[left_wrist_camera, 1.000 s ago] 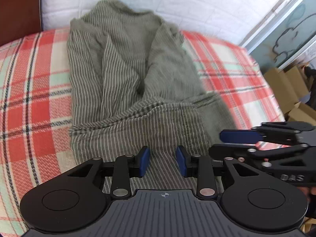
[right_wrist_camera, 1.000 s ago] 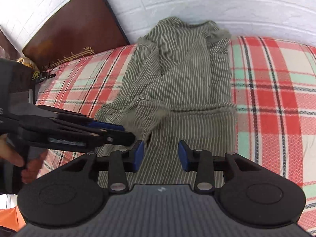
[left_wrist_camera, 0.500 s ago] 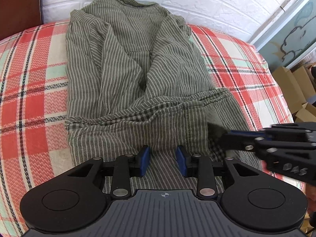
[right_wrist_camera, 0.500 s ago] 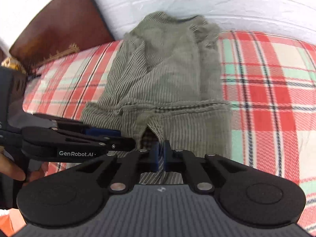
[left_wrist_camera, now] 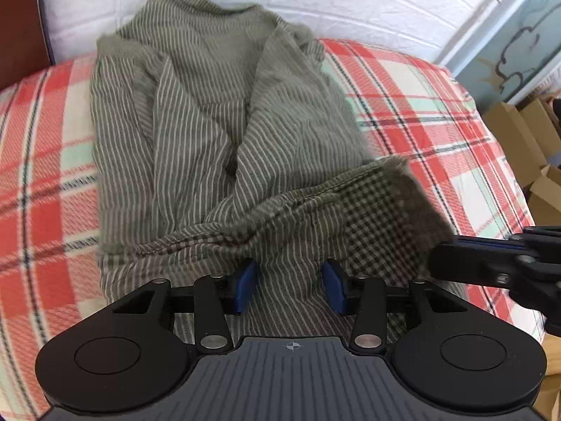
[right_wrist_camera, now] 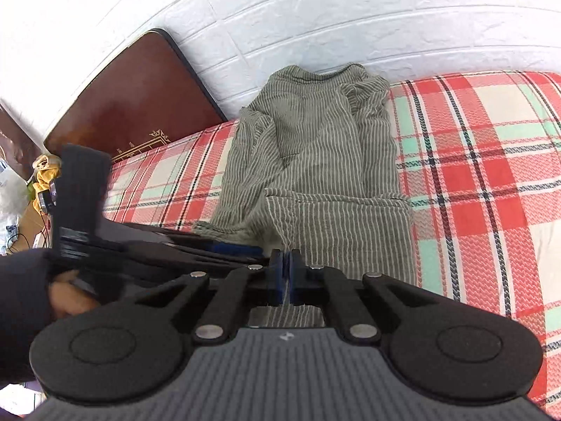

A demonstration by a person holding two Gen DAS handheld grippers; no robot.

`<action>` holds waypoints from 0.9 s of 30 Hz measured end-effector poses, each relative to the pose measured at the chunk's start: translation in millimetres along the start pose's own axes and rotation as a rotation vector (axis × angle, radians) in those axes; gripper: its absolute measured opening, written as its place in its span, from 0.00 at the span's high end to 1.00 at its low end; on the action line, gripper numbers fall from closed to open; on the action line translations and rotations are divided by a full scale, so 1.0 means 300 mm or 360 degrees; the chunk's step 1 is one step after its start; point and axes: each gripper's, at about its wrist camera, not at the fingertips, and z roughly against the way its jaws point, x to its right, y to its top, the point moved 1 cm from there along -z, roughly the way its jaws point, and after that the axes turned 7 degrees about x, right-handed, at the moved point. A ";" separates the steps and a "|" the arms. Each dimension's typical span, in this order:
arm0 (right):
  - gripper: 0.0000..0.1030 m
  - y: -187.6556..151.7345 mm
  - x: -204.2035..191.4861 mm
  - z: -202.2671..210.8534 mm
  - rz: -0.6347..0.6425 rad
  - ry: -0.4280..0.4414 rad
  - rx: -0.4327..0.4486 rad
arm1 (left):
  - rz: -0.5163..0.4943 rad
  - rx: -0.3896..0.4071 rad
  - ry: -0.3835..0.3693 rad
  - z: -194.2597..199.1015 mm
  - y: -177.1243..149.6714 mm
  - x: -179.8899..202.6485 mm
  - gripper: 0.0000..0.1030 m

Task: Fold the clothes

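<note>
We saw a bed (left_wrist_camera: 420, 98) under a red, cream and mint plaid blanket (right_wrist_camera: 473, 182), pushed against a white brick-pattern wall (right_wrist_camera: 350, 17). A dark brown headboard (right_wrist_camera: 140, 105) stood at the bed's end, left in the right wrist view. Cardboard boxes (left_wrist_camera: 519, 129) sat off the bed's far side, right in the left wrist view, below a pale blue panel with a line drawing (left_wrist_camera: 526, 35).

The grey-green striped shirt (left_wrist_camera: 210, 122) lay lengthwise on the blanket, collar end up against the wall, near hem folded over and showing a checked inner side (left_wrist_camera: 378, 217).

The left tongs (left_wrist_camera: 290, 286) hovered over the near hem, blue pads apart and opening; shirt cloth ran under the gap, but we could not see the pads pressing it. The right tongs (right_wrist_camera: 284, 277) were pinched narrow on the shirt's near edge, a strip of striped cloth caught between the pads.

In the right wrist view, the left tool crossed in from the left, held by a hand (right_wrist_camera: 70, 294) in a dark sleeve, covering part of the blanket. Yellow cloth and clutter (right_wrist_camera: 42, 175) sat beside the headboard, too blurred to name.
</note>
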 end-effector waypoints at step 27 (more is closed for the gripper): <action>0.42 0.020 0.245 -0.036 -0.0068 -0.0137 -0.0118 | 0.0461 0.0085 0.0067 0.139 -0.096 -0.339 0.21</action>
